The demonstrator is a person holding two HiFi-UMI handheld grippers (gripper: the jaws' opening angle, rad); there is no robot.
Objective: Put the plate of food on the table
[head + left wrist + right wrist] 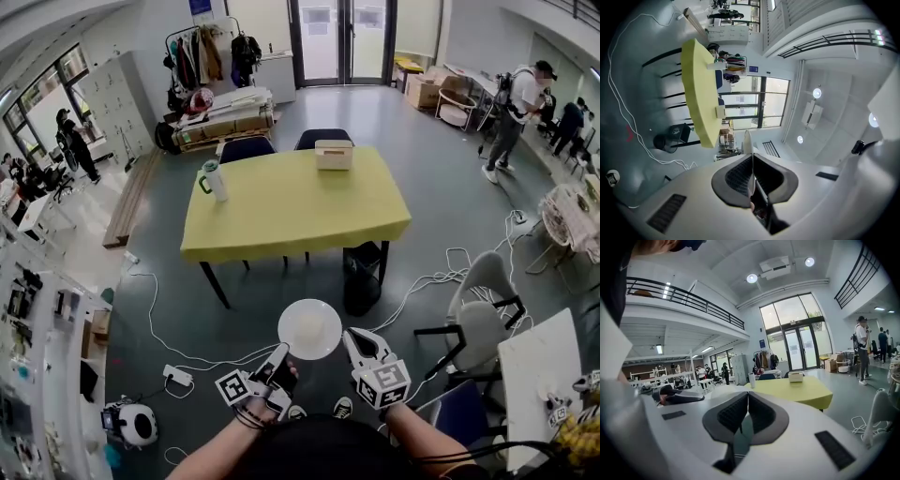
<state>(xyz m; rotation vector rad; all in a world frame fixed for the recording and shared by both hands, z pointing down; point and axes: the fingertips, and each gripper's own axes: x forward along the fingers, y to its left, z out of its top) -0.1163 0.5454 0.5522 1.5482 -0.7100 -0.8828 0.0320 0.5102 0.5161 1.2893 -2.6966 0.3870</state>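
A round white plate [309, 328] hangs in the air in front of me, above the floor and short of the yellow table [291, 206]. I make out no food on it from above. My left gripper [280, 355] is shut on the plate's near left rim. In the left gripper view the plate [746, 143] shows edge-on as a thin white blade between the jaws. My right gripper [355, 340] is close beside the plate's right rim, shut, with nothing between its pads [742, 414]. The yellow table [799, 389] lies straight ahead in the right gripper view.
On the table stand a white tumbler with a green handle [214, 180] and a pale box [334, 154]. Two dark chairs [247, 148] sit behind it and a black bin [361, 278] by its near right leg. Cables [178, 352] cross the floor. Grey chairs [480, 314] and a white table [539, 370] are at right.
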